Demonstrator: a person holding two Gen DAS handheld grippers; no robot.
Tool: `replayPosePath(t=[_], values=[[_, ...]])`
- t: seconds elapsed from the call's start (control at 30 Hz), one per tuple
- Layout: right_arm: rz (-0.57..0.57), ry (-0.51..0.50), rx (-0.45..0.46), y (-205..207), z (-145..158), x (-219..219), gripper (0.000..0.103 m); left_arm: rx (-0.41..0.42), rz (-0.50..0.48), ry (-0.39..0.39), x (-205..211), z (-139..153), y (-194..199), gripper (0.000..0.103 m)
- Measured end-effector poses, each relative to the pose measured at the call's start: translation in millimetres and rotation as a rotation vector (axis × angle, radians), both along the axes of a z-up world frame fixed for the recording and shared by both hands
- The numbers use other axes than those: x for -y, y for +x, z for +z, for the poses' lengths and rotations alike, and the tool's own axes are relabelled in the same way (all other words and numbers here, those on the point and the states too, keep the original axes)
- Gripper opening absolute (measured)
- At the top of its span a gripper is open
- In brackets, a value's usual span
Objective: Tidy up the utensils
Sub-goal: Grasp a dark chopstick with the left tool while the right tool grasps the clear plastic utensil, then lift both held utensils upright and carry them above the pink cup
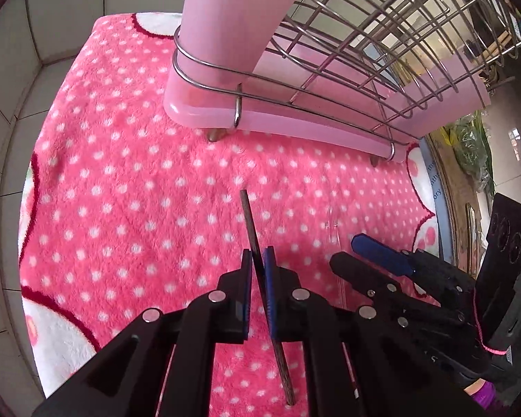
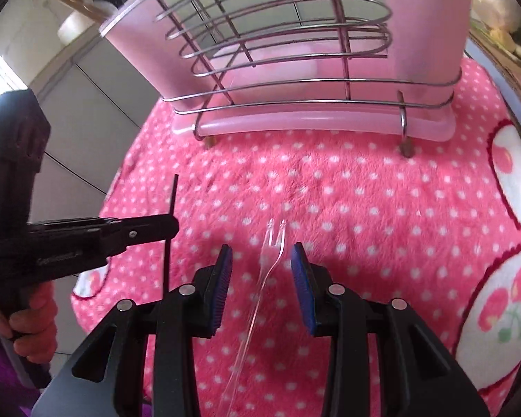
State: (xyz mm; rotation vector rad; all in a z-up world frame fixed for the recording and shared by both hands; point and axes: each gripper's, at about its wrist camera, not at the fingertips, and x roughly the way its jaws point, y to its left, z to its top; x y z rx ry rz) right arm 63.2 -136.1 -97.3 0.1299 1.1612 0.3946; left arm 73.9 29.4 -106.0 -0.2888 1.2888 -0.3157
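Note:
My left gripper (image 1: 259, 255) is shut on a thin dark chopstick (image 1: 249, 219) and holds it above the pink dotted cloth (image 1: 128, 187). The chopstick also shows in the right wrist view (image 2: 172, 198), held upright. My right gripper (image 2: 261, 252) is open, its jaws on either side of a clear plastic fork (image 2: 272, 243) that lies on the cloth (image 2: 382, 208). The wire utensil rack with pink plastic tray (image 1: 295, 111) stands behind, also in the right wrist view (image 2: 312, 104).
The right gripper (image 1: 378, 257) shows at the right of the left wrist view, near the table's edge. A tiled wall lies to the left. Some chopsticks stick out of a rack compartment (image 2: 76, 3).

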Motion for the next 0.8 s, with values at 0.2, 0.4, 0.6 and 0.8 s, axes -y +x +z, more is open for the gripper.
replayPosePath(t=[0.2, 0.4, 0.6, 0.8], values=[[0.028, -0.044, -0.002, 11, -7, -15, 0.036, -0.054, -0.01, 0.036, 6, -14, 11, 0.007], [0.05, -0.104, 0.033, 15, -12, -29, 0.03, -0.093, -0.009, 0.068, 11, -18, 22, 0.007], [0.023, -0.058, 0.051, 13, -13, -18, 0.012, -0.083, -0.003, 0.138, 26, -17, 27, 0.008], [-0.008, 0.027, 0.082, 2, 4, 8, 0.01, -0.035, 0.01, 0.12, 30, -14, 19, 0.007]])
